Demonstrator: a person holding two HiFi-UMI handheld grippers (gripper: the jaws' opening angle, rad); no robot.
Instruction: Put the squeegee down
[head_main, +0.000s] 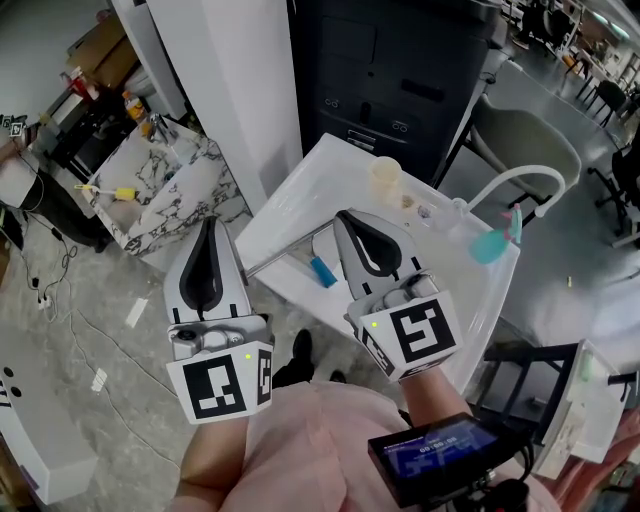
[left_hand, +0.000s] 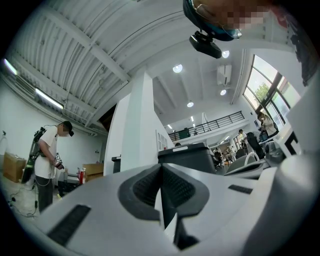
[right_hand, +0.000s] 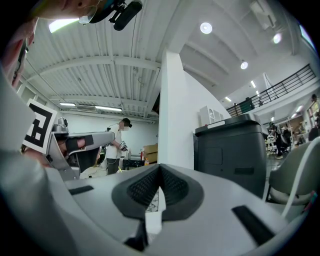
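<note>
Below, white basin (head_main: 300, 195) beside dark copier (head_main: 400, 70).

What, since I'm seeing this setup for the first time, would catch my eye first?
Two handheld tools fill the head view's foreground side by side: the left gripper and the right gripper, each with a square-marker cube, both shut and empty. Just beyond them the squeegee, with its blue handle, lies on the white table, which stands in front of a big black printer.
</note>
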